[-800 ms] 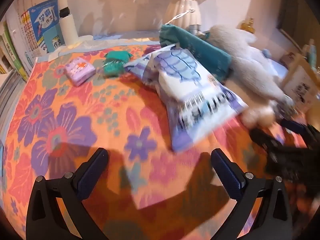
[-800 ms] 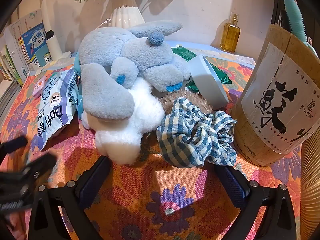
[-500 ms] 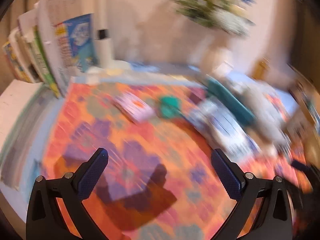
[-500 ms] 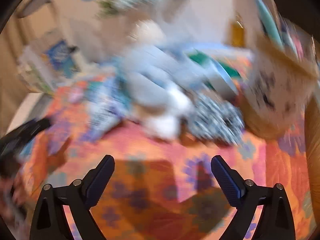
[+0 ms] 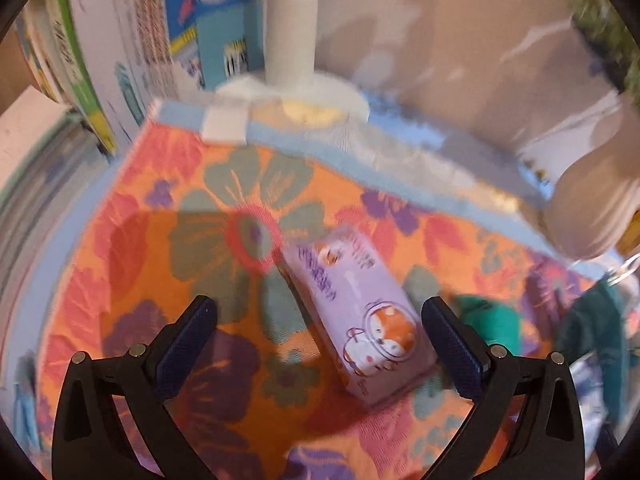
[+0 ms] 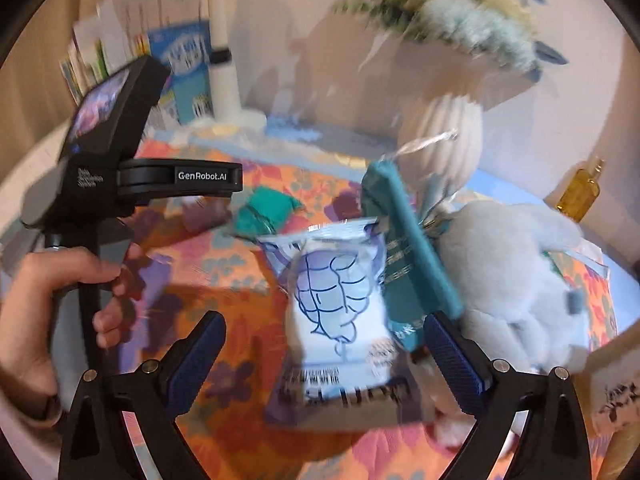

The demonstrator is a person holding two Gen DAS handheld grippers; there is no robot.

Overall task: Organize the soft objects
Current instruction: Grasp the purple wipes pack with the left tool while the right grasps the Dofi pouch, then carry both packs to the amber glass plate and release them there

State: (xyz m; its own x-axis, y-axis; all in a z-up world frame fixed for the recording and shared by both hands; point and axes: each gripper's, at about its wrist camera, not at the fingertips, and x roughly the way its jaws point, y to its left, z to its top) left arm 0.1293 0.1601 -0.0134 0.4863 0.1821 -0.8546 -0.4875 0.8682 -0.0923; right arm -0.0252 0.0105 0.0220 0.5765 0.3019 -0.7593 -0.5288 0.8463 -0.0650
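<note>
A lilac tissue pack [image 5: 354,322] with a cartoon hamster lies on the flowered cloth [image 5: 168,248], between the wide fingers of my left gripper [image 5: 318,344], nearer the right finger; the pads do not press it. My right gripper [image 6: 324,354] stands open above a white and blue soft pack [image 6: 340,316], which leans beside a teal pack [image 6: 412,256]. A grey plush toy [image 6: 512,280] lies to the right. A small teal pouch [image 6: 266,208] sits further back, seen also as the teal pouch [image 5: 490,322] in the left wrist view.
A hand [image 6: 44,300] holds the left gripper's handle at the left of the right wrist view. Books [image 5: 132,40] and a white lamp post [image 5: 290,28] stand at the back. A ribbed vase [image 6: 440,136] with flowers and an amber bottle [image 6: 580,192] stand by the wall.
Both grippers swung left and toward the back of the table. The left one came down over the lilac tissue pack; the right one left the plush and scrunchie for the white and blue pack.
</note>
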